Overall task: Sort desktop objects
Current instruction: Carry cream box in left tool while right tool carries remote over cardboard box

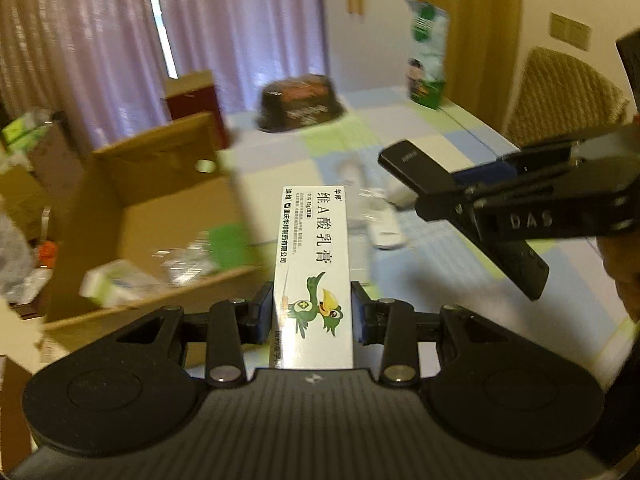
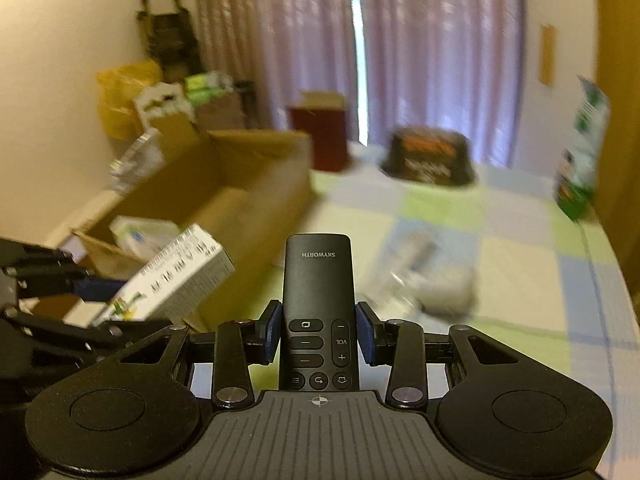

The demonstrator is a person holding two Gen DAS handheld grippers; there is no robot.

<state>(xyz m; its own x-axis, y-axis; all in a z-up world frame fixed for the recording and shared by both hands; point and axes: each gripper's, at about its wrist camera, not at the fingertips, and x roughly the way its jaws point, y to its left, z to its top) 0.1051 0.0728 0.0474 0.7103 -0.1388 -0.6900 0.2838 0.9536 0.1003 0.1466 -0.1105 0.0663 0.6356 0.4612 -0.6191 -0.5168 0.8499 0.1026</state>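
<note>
Farthest left we see the open cardboard box (image 1: 160, 216), standing beside the counter (image 1: 440, 264) with its patchwork cloth of blue, green and cream squares; inside it lie a few pale packets, too blurred for us to name. Next comes the left hand-held gripper (image 1: 312, 312), its blue pads (image 1: 264, 312) pressed to both long sides of a white medicine box (image 1: 314, 272) (green cartoon bird, Chinese print), which it holds in the air near the counter's left edge, close to the cardboard box. From the right wrist view we see the same medicine box (image 2: 180, 276) tilted, hanging over the box's near corner.

Moving right, a white object (image 1: 384, 228) lies on the cloth beyond the medicine box — perhaps a second remote, though the blur leaves us unsure. Farther back sits a dark bowl-shaped container (image 1: 300, 104), and to its right an upright green-and-white carton (image 1: 426, 56).

At the right, the right hand-held gripper (image 2: 320, 336) clamps a black Skyworth remote (image 2: 318, 304) by its sides, buttons up, raised off the counter — the remote (image 1: 460, 216) slants across the left wrist view.
</note>
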